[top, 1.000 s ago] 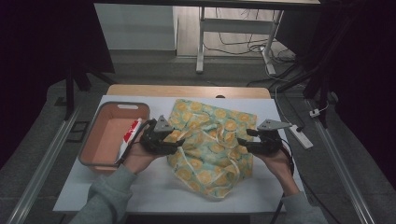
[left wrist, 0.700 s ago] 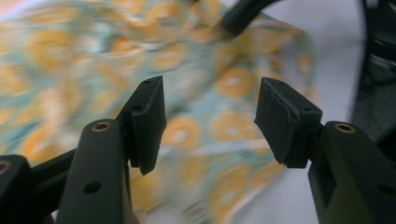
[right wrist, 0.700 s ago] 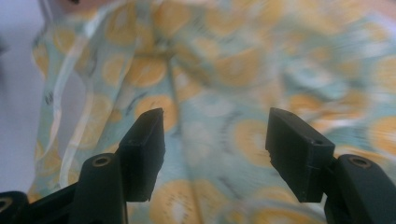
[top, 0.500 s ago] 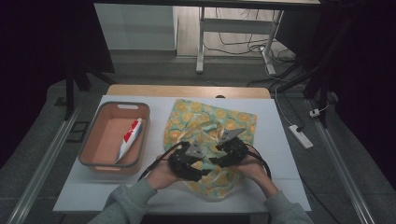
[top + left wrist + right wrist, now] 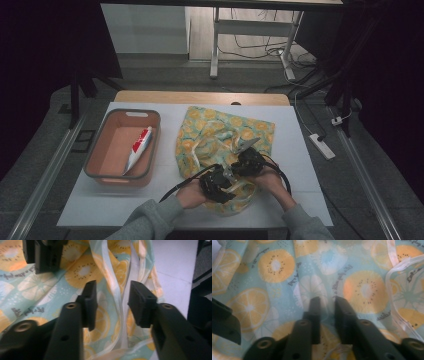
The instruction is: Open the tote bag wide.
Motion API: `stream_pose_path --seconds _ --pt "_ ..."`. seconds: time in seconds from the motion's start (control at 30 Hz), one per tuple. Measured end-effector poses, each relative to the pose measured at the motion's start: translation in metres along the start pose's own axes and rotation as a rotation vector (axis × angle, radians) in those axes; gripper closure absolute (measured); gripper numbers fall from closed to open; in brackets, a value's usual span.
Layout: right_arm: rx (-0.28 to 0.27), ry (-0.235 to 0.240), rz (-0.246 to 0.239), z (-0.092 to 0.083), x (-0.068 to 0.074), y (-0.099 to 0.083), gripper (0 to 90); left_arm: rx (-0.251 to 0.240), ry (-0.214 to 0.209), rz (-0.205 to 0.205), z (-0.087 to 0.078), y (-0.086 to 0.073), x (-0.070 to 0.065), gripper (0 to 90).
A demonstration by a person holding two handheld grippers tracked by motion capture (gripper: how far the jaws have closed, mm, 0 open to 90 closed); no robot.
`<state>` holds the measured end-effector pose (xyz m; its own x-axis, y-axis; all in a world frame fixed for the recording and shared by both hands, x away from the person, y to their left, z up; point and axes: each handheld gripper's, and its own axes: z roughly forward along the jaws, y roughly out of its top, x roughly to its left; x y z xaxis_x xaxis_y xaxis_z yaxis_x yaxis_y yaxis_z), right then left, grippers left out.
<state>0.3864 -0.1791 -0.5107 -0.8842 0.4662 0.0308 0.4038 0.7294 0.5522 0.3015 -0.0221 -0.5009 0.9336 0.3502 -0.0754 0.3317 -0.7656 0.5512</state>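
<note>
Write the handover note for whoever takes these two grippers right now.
Left gripper: jaws have just been closing, a pale fold of the fruit-print bag between them, pads not yet on it.
Right gripper: jaws have just been closing, nearly together around a thin ridge of the bag.
Bag lies crumpled on the white table; toothpaste tube lies in the orange bin.
Left: secure both grips.

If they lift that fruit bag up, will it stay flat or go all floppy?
Probably floppy: the bag lies crumpled in soft folds on the table. It likely weighs little, being thin enough to look see-through at the edges. It may slip, as the film looks glossy between the right gripper jaws.
</note>
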Motion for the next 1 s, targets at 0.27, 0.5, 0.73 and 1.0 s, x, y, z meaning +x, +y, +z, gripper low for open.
stream_pose_path --seconds 0.27,0.5,0.73,1.0 --pt "-0.033 -0.023 -0.004 -0.009 -0.004 0.0 90.0 0.005 -0.061 0.055 -0.006 -0.014 -0.007 88.2" --pt "-0.095 -0.081 0.024 -0.028 -0.016 0.004 90.0 -0.063 -0.103 0.082 -0.035 -0.034 -0.012 88.8" --pt "-0.139 -0.162 0.085 -0.038 -0.038 0.008 90.0 -0.09 -0.117 0.093 -0.057 -0.053 -0.022 88.7" --pt "-0.09 -0.196 0.115 -0.024 -0.049 0.001 90.0 -0.075 -0.121 0.079 -0.056 -0.063 -0.022 88.5"
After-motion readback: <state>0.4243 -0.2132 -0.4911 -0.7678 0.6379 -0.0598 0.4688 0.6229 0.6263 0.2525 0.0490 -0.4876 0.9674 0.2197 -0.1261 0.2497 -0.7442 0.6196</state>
